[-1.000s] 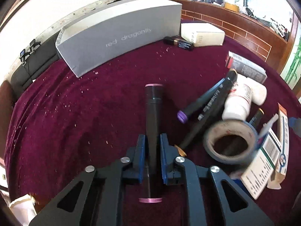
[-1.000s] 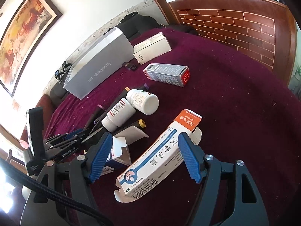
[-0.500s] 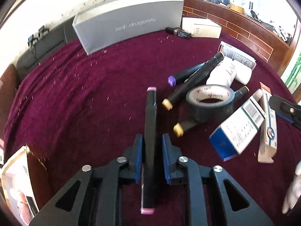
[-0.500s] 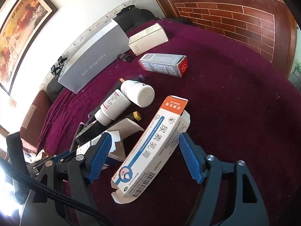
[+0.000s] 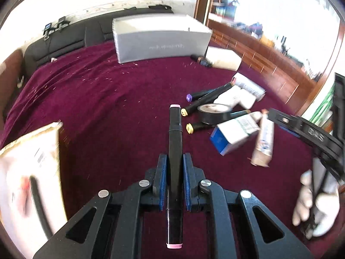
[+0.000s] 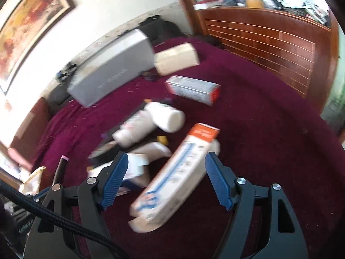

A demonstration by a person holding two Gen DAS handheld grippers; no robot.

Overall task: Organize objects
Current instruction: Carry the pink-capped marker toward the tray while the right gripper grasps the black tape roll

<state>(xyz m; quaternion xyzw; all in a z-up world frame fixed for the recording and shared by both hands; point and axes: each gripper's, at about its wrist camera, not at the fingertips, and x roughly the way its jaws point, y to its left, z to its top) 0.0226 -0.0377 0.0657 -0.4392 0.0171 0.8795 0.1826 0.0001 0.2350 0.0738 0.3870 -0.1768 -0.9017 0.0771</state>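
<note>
My left gripper (image 5: 174, 158) holds a black marker with pink caps (image 5: 174, 133) lengthwise above the maroon cloth (image 5: 103, 108), its jaws closing tight on the barrel. The same marker's pink tip (image 6: 64, 158) shows at the lower left of the right wrist view. My right gripper (image 6: 166, 172) stands open over a long white carton with an orange end (image 6: 179, 172). The carton lies on the cloth between the blue pads without touching them.
A pile to the right holds black markers (image 5: 204, 95), a tape roll (image 5: 213, 113), a blue-and-white box (image 5: 234, 133) and white bottles (image 6: 166, 116). A grey box (image 5: 159, 41) and a cream box (image 5: 224, 59) stand at the back. A paper parcel (image 5: 32, 161) lies at the left. A gloved hand (image 5: 317, 205) is at the right.
My left gripper has lifted and drawn back to the left with the marker; the pile now sits further right and the parcel has come into view. The right gripper rose slightly over the carton.
</note>
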